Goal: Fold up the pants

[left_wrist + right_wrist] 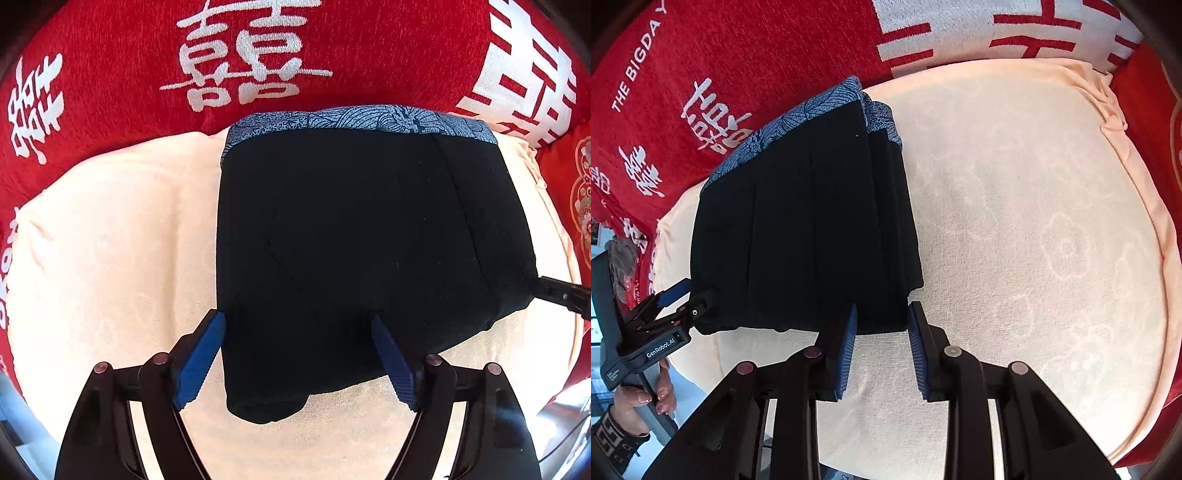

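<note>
We see folded black pants (369,240) on cream towel (110,240); left tool (299,325) spread wide over near edge, right tool (882,314) spread, pinching nothing.

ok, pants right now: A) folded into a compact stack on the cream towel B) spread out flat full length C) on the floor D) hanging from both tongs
A: the black pants lie as a folded stack, patterned blue waistband at the far edge, on the cream towel; neither pair of tongs lifts them.

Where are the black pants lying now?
In both wrist views the folded black pants lie on the cream towel, their blue patterned waistband next to the red blanket.
</note>
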Tool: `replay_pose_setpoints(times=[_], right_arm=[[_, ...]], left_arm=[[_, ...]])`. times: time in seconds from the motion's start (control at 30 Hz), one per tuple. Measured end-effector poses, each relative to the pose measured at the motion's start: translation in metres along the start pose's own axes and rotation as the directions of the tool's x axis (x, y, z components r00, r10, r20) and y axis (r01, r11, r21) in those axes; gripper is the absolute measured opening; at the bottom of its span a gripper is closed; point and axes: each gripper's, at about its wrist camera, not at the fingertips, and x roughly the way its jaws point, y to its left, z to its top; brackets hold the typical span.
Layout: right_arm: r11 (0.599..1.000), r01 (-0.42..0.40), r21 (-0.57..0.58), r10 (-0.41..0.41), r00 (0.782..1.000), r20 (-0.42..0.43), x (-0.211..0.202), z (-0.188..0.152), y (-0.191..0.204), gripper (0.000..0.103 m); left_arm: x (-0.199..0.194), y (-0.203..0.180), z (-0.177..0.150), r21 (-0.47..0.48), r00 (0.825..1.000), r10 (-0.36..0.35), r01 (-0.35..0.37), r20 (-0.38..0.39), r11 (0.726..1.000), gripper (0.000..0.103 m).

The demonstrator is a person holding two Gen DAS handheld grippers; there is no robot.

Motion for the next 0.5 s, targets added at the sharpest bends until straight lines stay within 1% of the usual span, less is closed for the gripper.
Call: replay_pose_setpoints(times=[0.07,0.13,0.2,0.27,0.5], right_arm=[[1.0,0.001,0.02,-0.001,1.0,-0.006,-0.002,-0.002,-0.002,0.045],[1.0,0.005,0.027,-0.004,1.0,-0.008,-0.004,-0.005,-0.004,0.047],[1.0,0.007,0.029,-0.006,1.0,-0.012,-0.005,-0.006,-0.002,0.056],[1.0,0.009,0.023,-0.009,1.0,-0.009,-0.005,-0.003,0.003,0.061],[1.0,0.01,0.027,-0.01,1.0,-0.006,-0.008,0.004,0.005,0.068]], left_arm=[[0.0,0.003,0.002,-0.017,1.0,-0.014,0.013,-0.007,1.0,0.081],[0.0,0.005,0.003,-0.035,1.0,-0.023,0.022,-0.016,0.999,0.081],[0.0,0.008,0.003,-0.051,0.999,-0.028,0.026,-0.025,0.998,0.081],[-0.001,0.01,0.003,-0.057,0.999,-0.027,0.026,-0.024,0.998,0.081],[-0.001,0.014,0.007,-0.062,0.999,-0.031,0.029,-0.032,0.998,0.081]])
